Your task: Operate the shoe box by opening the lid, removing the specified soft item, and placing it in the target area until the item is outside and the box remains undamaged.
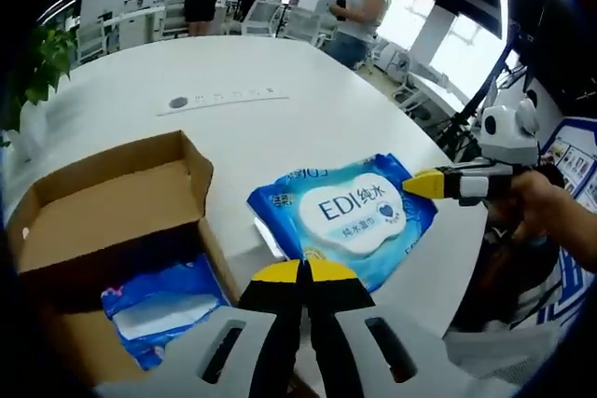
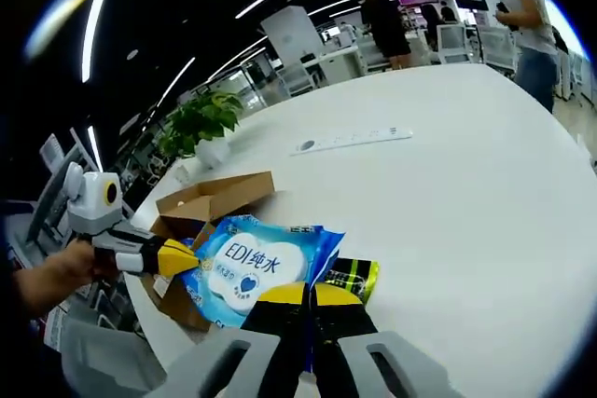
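- While looking along the left gripper [image 1: 301,272], jaws pressed together and holding nothing, just short of the blue wet-wipes pack [image 1: 345,216] lying flat on the white table [image 1: 280,128], beside the open cardboard shoe box [image 1: 112,230]; second blue pack [image 1: 163,309] inside the box; right gripper [image 1: 422,184] touching the outer pack's far corner, grip unclear.
- From the right gripper view: right gripper [image 2: 311,295] jaws drawn together at the wet-wipes pack's edge, a dark green-yellow packet [image 2: 353,277] alongside; hold on either not discernible.
- Best handled by pinching only film, lifting gently, keeping clear of the box flaps.
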`<state>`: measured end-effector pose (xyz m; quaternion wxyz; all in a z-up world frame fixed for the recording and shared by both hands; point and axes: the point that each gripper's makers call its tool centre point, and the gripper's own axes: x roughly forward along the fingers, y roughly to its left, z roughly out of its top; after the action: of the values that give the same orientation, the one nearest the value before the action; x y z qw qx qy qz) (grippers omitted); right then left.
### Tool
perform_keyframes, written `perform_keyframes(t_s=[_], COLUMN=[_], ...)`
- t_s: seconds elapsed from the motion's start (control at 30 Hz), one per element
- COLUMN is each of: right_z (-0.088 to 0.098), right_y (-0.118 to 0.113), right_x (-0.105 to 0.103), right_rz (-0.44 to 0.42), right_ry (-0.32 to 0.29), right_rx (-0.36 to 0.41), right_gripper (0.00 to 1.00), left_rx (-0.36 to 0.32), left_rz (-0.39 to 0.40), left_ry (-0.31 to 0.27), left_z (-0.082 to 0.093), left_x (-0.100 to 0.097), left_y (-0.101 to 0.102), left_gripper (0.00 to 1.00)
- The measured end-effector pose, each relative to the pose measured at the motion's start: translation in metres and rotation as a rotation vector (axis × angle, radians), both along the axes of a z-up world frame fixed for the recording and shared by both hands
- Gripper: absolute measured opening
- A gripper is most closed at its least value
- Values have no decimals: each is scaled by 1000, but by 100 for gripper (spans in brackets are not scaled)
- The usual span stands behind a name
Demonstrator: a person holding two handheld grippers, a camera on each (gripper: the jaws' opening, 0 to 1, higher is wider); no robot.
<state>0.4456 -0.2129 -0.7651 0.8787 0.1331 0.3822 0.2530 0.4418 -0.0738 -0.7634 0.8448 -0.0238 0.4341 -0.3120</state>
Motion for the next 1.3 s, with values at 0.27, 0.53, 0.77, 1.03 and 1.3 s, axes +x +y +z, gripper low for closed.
perform_keyframes(t_s=[0.27, 0.53, 0.77, 1.03, 1.3], right_z=[-11, -21, -29, -37, -46], right_y=[-3, -8, -6, -4, -6], right_x=[7, 13, 13, 11, 9], right_rz=[3, -2, 3, 2, 0], right_ry=[17, 40, 55, 64, 66], right_rx=[-8, -5, -2, 0, -9], right_gripper=[0, 0, 0, 0, 0], left_rx=[43, 70, 107, 157, 194], left_rz=[-32, -49, -67, -97, -126], left_ry=[15, 33, 40, 37, 30], left_z=[-12, -20, -27, -36, -42], left_x=[2, 4, 3, 0, -2], left_y=[-4, -7, -5, -5, -7], left_gripper=[0, 0, 0, 0, 0])
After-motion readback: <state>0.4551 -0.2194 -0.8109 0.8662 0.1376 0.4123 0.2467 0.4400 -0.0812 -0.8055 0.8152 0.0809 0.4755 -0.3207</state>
